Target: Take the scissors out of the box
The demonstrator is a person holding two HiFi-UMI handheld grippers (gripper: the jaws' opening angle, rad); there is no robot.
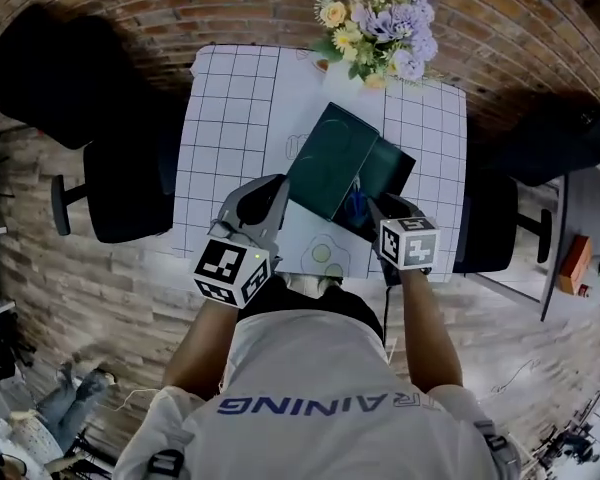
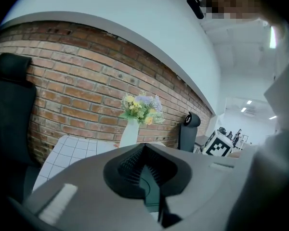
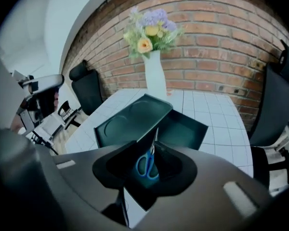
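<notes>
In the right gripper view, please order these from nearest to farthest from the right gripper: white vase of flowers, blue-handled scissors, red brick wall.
1. Blue-handled scissors, between its jaws.
2. White vase of flowers, at the far end of the table.
3. Red brick wall, behind the vase.

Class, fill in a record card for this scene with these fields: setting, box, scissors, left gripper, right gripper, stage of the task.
Setting: table with a white grid cloth, brick wall behind, vase of flowers at the far edge
Box: dark green box, open, its lid raised
Scissors: blue-handled scissors, blades pointing away from the person
Left gripper: left gripper, jaws closed on the lid's edge, it seems
Right gripper: right gripper, jaws closed around the scissors' handles
Stage: scissors gripped, over the box, not yet carried away
</notes>
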